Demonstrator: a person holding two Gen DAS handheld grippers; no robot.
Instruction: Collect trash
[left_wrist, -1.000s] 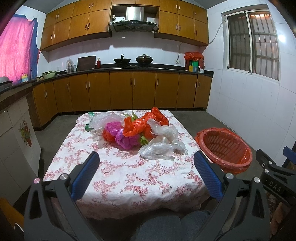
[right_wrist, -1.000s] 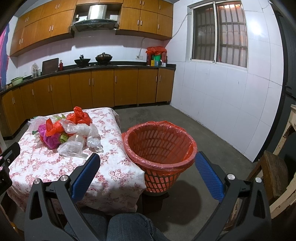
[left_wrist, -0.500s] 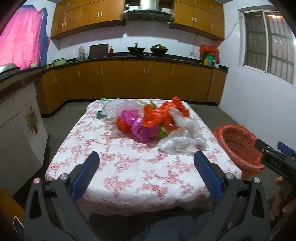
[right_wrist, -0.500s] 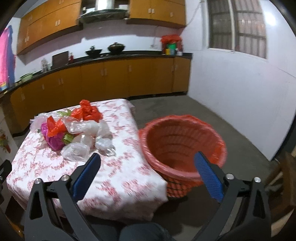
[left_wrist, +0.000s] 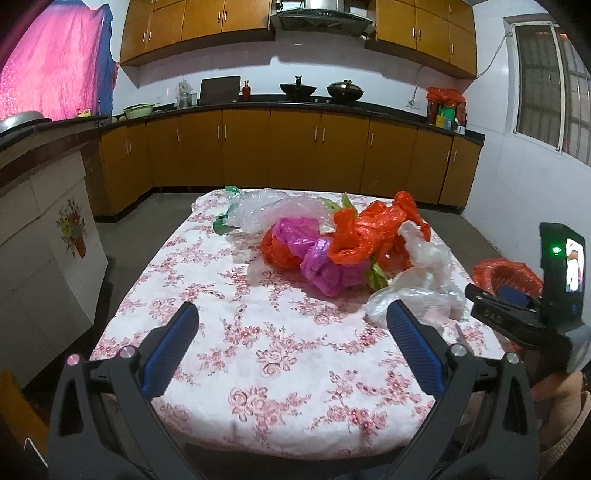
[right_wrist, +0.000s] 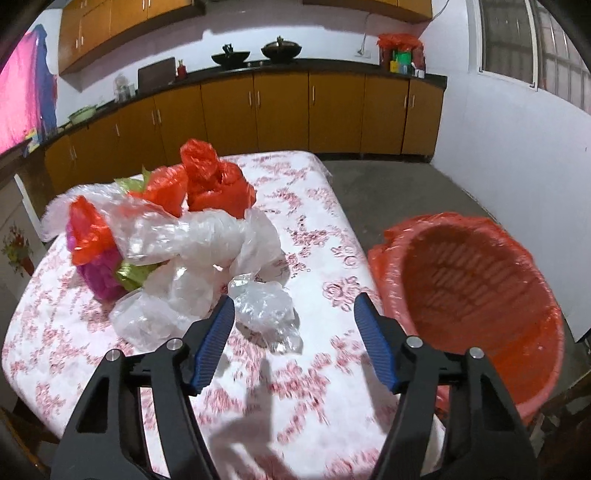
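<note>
Two sets of tongs hang empty over the floral surface (left_wrist: 280, 354): the left tongs (left_wrist: 291, 339) spread wide, the right tongs (right_wrist: 293, 332) just narrowing around nothing yet, lined up on the clear crumpled bag (right_wrist: 264, 308) lying beside the red basket (right_wrist: 476, 295).

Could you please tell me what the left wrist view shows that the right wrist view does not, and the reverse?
Only the left wrist view shows the open left gripper and the right gripper from the side. Only the right wrist view shows the whole basket and the right gripper, whose jaws have just been closing with nothing between them. Both show the bags on the table.
</note>
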